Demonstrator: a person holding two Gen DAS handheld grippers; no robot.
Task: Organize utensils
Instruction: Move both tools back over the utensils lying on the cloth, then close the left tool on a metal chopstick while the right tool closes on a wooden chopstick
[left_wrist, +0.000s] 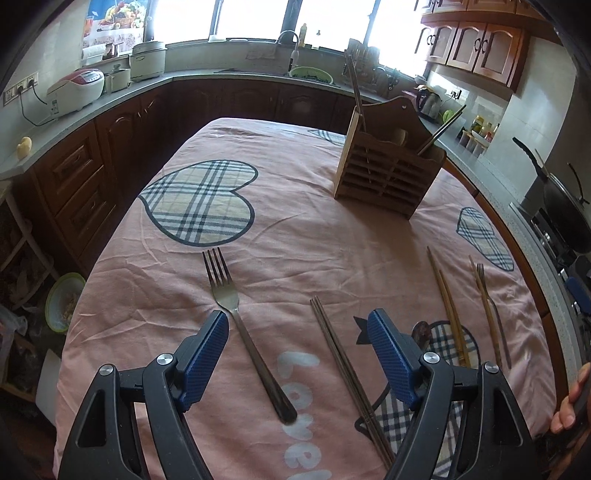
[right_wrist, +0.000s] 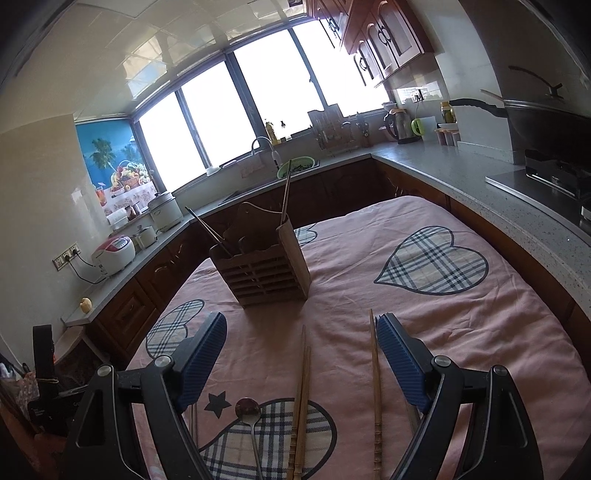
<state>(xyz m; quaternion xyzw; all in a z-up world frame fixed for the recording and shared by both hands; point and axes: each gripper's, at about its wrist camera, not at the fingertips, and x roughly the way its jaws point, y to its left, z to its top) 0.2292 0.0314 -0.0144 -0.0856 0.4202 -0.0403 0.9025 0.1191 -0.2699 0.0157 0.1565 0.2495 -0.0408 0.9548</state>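
Note:
A wooden slatted utensil holder (left_wrist: 388, 177) (right_wrist: 264, 271) stands on the pink tablecloth (left_wrist: 303, 229) with chopsticks sticking out of it. In the left wrist view a metal fork (left_wrist: 243, 328) and a dark chopstick pair (left_wrist: 347, 369) lie between the fingers of my left gripper (left_wrist: 297, 325), which is open and above them. Further right lie light wooden chopsticks (left_wrist: 448, 310) and a second fork (left_wrist: 489, 306). My right gripper (right_wrist: 301, 326) is open over a light chopstick pair (right_wrist: 301, 402), a single chopstick (right_wrist: 375, 391) and a small spoon (right_wrist: 249, 413).
Kitchen counters (right_wrist: 443, 166) with dark cabinets wrap around the table. Rice cookers (left_wrist: 75, 90) stand on the left counter, a wok (left_wrist: 565, 206) on the stove at right. A person's hand (left_wrist: 570, 402) shows at the right edge of the left wrist view.

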